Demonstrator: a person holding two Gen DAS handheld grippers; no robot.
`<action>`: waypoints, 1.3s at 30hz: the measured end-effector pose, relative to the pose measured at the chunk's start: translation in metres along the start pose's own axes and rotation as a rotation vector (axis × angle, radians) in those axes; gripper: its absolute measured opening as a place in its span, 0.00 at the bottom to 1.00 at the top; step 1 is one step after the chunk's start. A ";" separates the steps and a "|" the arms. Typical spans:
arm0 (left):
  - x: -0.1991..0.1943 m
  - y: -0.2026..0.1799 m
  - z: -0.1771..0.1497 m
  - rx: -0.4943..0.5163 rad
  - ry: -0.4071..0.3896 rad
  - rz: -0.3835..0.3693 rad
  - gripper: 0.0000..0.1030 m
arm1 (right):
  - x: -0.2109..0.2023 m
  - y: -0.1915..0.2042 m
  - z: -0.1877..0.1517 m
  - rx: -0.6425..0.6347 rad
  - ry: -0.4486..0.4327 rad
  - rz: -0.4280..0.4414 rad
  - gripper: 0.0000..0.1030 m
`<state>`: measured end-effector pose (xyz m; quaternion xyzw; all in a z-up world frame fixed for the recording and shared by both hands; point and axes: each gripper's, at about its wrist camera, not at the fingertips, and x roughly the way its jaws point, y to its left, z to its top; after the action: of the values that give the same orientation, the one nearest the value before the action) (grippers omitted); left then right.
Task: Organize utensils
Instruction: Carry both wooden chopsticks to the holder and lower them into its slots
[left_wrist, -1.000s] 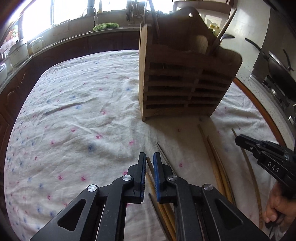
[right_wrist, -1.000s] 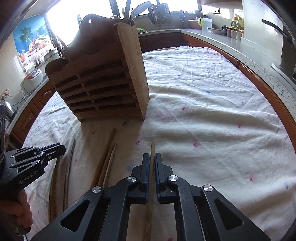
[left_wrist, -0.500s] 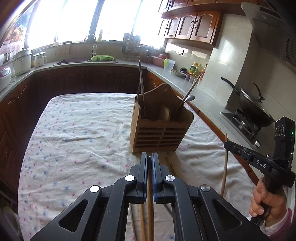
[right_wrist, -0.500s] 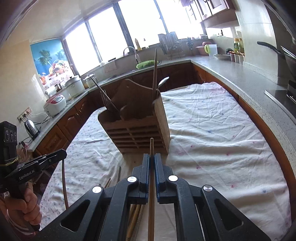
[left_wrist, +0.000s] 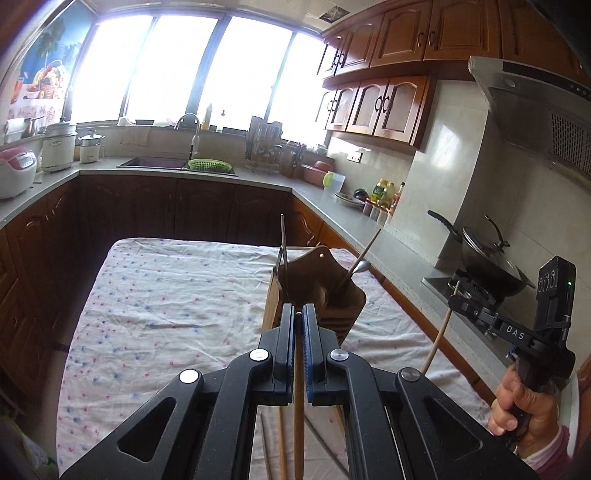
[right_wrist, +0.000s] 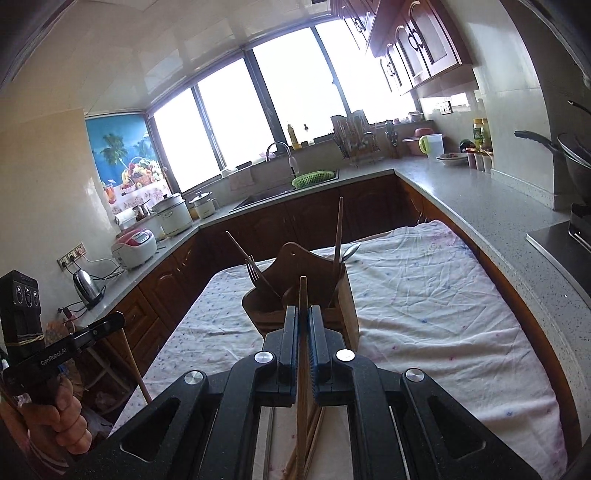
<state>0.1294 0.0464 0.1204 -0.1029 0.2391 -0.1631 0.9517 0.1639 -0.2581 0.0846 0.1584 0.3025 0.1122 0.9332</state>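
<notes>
My left gripper (left_wrist: 298, 308) is shut on a wooden chopstick (left_wrist: 298, 406) that hangs down between its jaws, held above the table. My right gripper (right_wrist: 303, 310) is shut on another wooden chopstick (right_wrist: 303, 291), whose tip pokes up past the pads. Each gripper also shows in the other view: the right gripper (left_wrist: 458, 301) with its chopstick (left_wrist: 437, 336), the left gripper (right_wrist: 110, 322) with its chopstick (right_wrist: 133, 363). The wooden utensil holder (left_wrist: 312, 264) (right_wrist: 291, 258) stands ahead and below on the cloth, holding a fork (right_wrist: 255, 275), a spoon and chopsticks. Loose chopsticks (right_wrist: 314, 435) lie on the cloth beneath.
The table carries a white dotted cloth (left_wrist: 166, 295) (right_wrist: 424, 295). A grey counter wraps around it, with a wok (left_wrist: 484, 258) on the stove at right, a sink with a green basket (left_wrist: 208, 165), rice cookers (right_wrist: 135, 245) and a kettle (right_wrist: 86, 288).
Both grippers have risen from the table, each lifting a chopstick off the cloth. The views tilted upward, so the holder now sits lower and farther away.
</notes>
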 end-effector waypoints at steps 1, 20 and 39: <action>0.001 0.001 0.000 -0.002 -0.005 0.000 0.02 | 0.000 0.001 0.002 -0.001 -0.004 0.002 0.05; 0.050 0.003 0.059 -0.026 -0.245 0.021 0.02 | 0.014 -0.001 0.058 -0.003 -0.168 -0.015 0.05; 0.190 0.005 0.038 -0.144 -0.407 0.136 0.02 | 0.081 -0.019 0.092 0.014 -0.326 -0.080 0.05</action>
<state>0.3075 -0.0124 0.0719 -0.1850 0.0594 -0.0567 0.9793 0.2857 -0.2718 0.1050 0.1687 0.1540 0.0456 0.9725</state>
